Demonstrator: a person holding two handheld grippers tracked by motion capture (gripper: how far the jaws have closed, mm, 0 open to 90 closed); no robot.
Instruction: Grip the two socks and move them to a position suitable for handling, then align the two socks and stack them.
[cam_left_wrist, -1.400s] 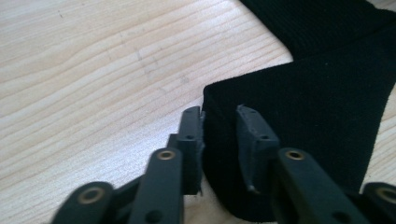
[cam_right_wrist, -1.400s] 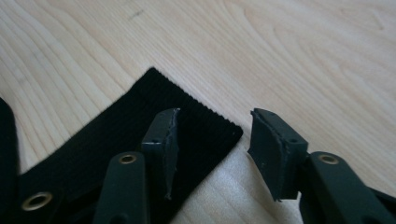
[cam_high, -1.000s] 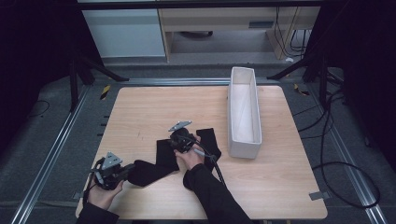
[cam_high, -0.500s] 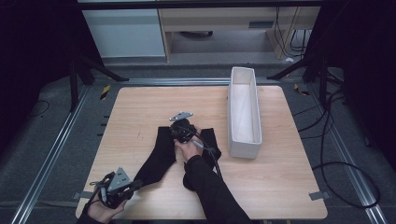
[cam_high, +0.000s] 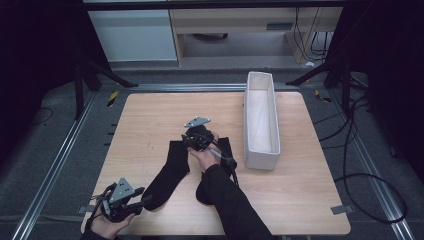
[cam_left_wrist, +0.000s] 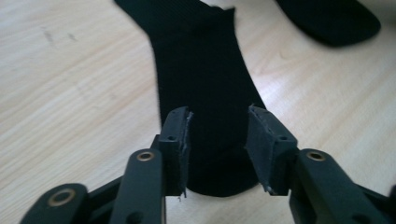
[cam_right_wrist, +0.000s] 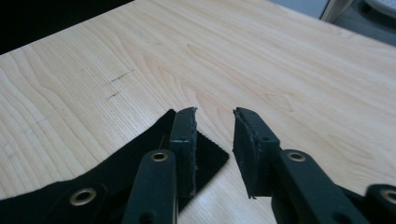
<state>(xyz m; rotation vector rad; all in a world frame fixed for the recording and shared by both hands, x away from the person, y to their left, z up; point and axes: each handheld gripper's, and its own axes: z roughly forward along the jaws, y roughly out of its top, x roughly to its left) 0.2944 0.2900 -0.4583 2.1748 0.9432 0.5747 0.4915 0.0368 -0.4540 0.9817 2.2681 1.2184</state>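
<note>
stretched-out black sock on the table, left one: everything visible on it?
The black sock looks like thin, fine-ribbed knit fabric. It lies flat and stretched out on the wooden table, running diagonally from the left tool near the front edge up to the right tool. Both tools' jaws have just been opening; its rounded end lies between the left jaws, unpinched, and its straight-edged end lies beneath the right tool.

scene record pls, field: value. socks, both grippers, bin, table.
sock in hand: black sock, laid out flat and straight on the table
second sock: black sock, partly under the right forearm
left gripper: jaws just opened, toe end lies between them, pads off it
right gripper: jaws just opened, above the cuff end, nothing pinched
bin: white bin, nothing seen inside
</note>
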